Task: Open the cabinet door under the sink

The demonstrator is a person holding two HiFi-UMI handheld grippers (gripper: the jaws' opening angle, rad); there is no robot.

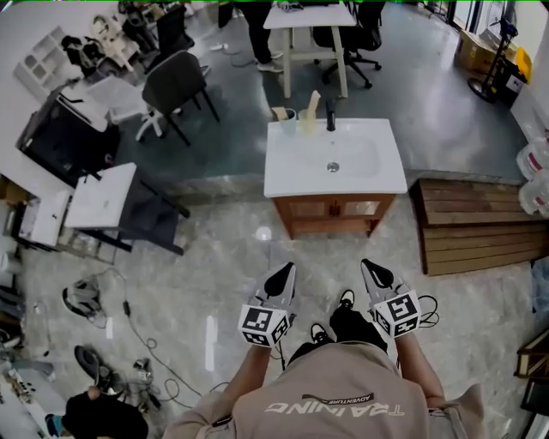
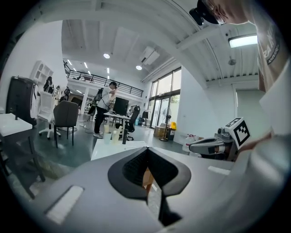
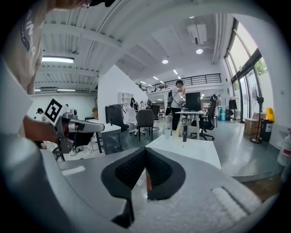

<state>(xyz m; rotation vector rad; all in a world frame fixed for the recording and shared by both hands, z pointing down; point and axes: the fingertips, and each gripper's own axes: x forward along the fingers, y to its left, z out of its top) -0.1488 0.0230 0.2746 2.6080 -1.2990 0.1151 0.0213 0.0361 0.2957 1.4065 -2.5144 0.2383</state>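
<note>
Cabinet door sits directly under the sink; left gripper and right gripper, well short of the sink, are both closed and empty; door probably rigid, light, hinged; no handle discernible, so hook its free edge.

Bright indoor light, fisheye-warped edges, glare on the floor.

Grey floor, office chair, white table, tall windows.
</note>
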